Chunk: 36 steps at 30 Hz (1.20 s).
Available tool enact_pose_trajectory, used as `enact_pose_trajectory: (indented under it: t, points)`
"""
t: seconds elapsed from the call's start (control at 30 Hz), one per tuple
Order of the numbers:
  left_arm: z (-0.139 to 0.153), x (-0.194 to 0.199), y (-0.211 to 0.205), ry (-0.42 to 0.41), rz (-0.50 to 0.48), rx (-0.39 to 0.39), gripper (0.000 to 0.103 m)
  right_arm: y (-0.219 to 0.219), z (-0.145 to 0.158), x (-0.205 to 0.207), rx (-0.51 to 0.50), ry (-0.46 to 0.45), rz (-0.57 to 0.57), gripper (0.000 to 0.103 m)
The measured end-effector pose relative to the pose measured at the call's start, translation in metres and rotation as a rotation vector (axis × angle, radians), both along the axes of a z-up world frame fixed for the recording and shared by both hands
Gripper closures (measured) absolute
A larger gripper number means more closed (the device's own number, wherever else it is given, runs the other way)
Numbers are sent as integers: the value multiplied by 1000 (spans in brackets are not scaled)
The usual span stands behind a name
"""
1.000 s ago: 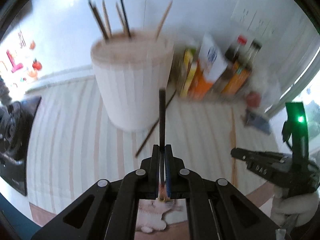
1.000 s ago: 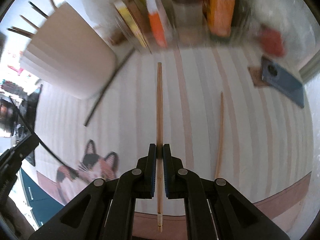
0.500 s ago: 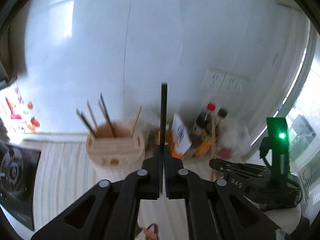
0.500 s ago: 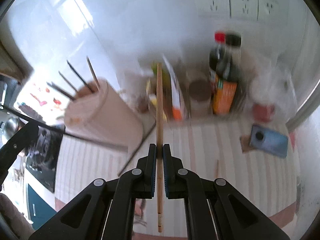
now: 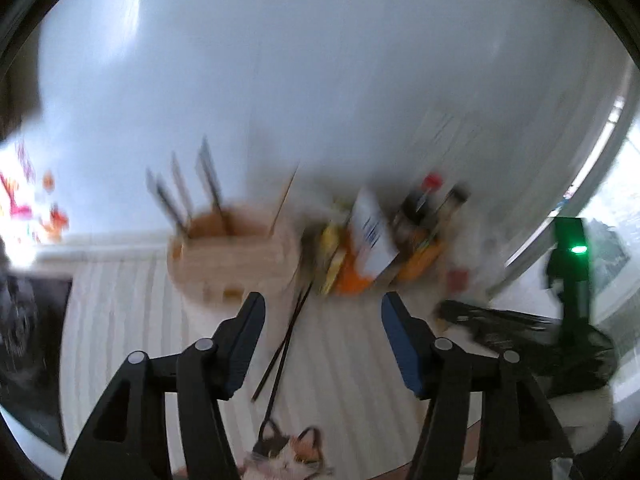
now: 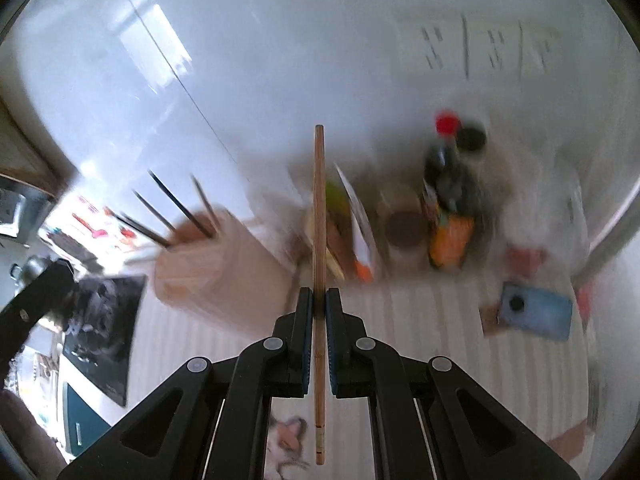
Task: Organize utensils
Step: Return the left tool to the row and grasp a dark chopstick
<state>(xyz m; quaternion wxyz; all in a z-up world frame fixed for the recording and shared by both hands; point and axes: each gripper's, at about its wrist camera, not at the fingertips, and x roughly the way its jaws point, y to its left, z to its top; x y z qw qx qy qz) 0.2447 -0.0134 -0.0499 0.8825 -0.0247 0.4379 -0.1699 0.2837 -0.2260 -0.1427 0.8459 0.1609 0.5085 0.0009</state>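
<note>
Two dark chopsticks lie loose on the striped counter, leaning toward the base of the holder, and that is where my worry starts. My left gripper has its fingers opening with nothing between them, so if one of those sticks was meant for the holder, it missed. I can't tell from this blurred view exactly where each stick lies, only that both are outside the holder, just beside its foot.

My right gripper is clamped on a light wooden chopstick, gripped low on its length with most of the stick pointing up and forward. With so much of it standing clear of the grip, it could pivot between the pads if I swing fast, and the tip would then wander when I aim for the holder's mouth.

Sticks already standing in the holder fan outward. Coming in at a slant, I could knock them or glance off the rim, and the stick would end up on the counter too.

Bottles and packets crowd the wall right of the holder; a wide approach from that side could clip them.

Both views are smeared by motion, so I judge my aim poor until things settle.
</note>
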Motion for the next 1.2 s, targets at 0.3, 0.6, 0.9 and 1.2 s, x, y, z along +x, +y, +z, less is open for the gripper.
enact_pose_trajectory:
  t: [0.3,0.6,0.9,1.2]
  points:
    - [-167,13,-2,327,2,176,46,-22,-121,-31,-9,282,-79,96]
    - [-245,13,-44,452,-79,322,91,-31,-175,-45,-29,399,-101,96]
    - [-241,-47,-6,457,-49,364,99,-22,-184,-49,-37,429,-64,96]
    - [-235,-136,113,588,238,301,96,24,-201,-33,-48,444,121,96]
